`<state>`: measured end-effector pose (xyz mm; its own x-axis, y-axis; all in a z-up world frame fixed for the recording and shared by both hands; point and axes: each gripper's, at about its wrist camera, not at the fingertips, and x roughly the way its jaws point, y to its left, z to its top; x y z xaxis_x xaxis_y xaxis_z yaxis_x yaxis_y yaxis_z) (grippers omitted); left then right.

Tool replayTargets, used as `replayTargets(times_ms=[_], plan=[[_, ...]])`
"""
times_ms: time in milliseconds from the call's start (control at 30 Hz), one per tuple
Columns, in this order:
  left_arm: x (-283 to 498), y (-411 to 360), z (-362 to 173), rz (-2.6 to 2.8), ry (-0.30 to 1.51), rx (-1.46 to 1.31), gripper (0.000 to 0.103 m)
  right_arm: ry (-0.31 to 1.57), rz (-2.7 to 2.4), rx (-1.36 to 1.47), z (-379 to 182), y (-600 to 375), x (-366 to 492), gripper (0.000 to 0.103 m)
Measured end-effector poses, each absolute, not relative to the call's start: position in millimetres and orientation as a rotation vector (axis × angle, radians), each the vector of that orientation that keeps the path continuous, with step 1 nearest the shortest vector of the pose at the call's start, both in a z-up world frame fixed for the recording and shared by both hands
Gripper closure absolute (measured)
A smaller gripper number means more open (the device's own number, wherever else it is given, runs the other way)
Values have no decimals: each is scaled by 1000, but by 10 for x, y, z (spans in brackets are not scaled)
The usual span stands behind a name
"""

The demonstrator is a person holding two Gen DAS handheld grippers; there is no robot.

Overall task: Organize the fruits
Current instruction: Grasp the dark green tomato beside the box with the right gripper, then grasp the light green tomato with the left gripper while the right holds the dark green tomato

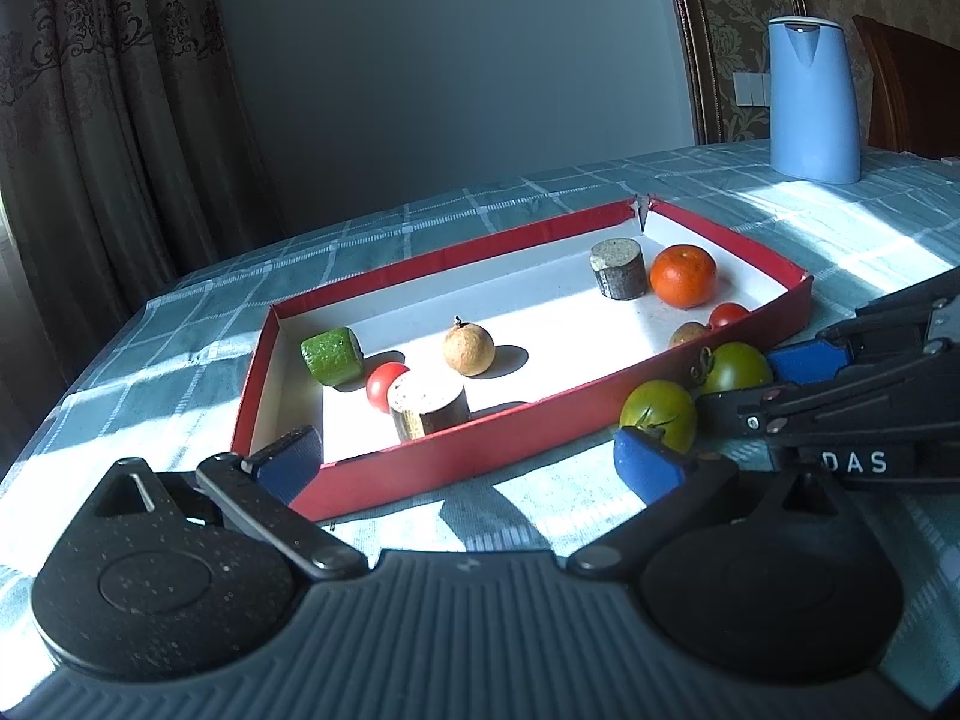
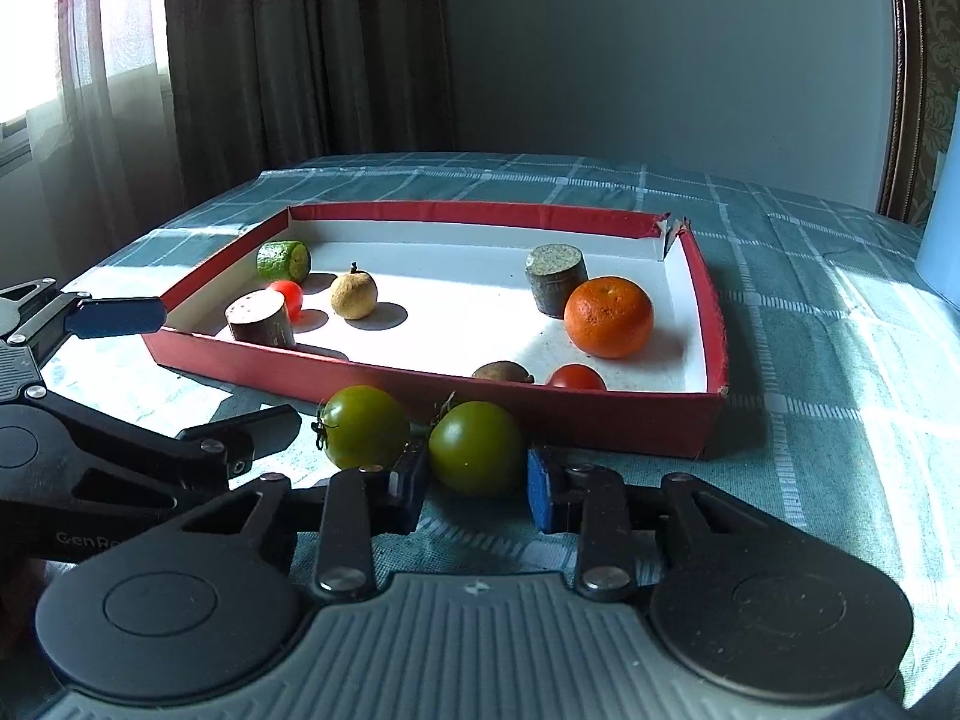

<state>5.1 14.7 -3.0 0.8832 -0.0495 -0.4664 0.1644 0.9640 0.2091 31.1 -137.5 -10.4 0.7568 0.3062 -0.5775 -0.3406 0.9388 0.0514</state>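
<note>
A home dining or living room is shown. A table is covered by a teal checked cloth (image 1: 420, 222). Heavy patterned curtains (image 1: 90, 90) are hung at 10 o'clock, with a daylit window (image 2: 90, 18) beside them. Damask wallpaper (image 1: 738, 0) and wall switches (image 1: 750, 87) are seen at 2 o'clock, behind a blue kettle (image 1: 813, 99) and a wooden chair back (image 1: 906, 90).

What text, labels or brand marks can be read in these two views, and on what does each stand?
"DAS": white letters on the right gripper body, left wrist view; cut off at the start.
"GenRo": faint letters on the left gripper body, right wrist view; cut off at the end.
Small emblem on each camera's own gripper housing: a mark, not readable text.
Kettle, tray, fruit: no text visible.
</note>
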Motion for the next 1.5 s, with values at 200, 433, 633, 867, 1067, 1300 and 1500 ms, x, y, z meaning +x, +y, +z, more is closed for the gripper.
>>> replayTargets(times_ms=[200, 433, 633, 867, 1067, 1300, 1500], plan=[[-20, 172, 17, -136, 433, 223, 0, 580, 289, 50, -63, -1653, 247, 70], [-114, 67, 67, -209, 431, 160, 0, 525, 168, 137, -23, -1962, 188, 70], [-36, -257, 31, -206, 477, 217, 1, 515, 147, 129, -22, -1973, 189, 70], [64, -450, -50, -197, 515, 278, 19, 516, 148, 112, -28, -1940, 192, 70], [47, -526, -109, -268, 534, 322, 33, 537, 153, 109, -48, -1923, 213, 70], [71, -480, -99, -310, 558, 276, 45, 561, 155, 114, -69, -1935, 244, 70], [-18, -550, -105, -345, 534, 315, 67, 574, 155, 121, -80, -1943, 261, 70]])
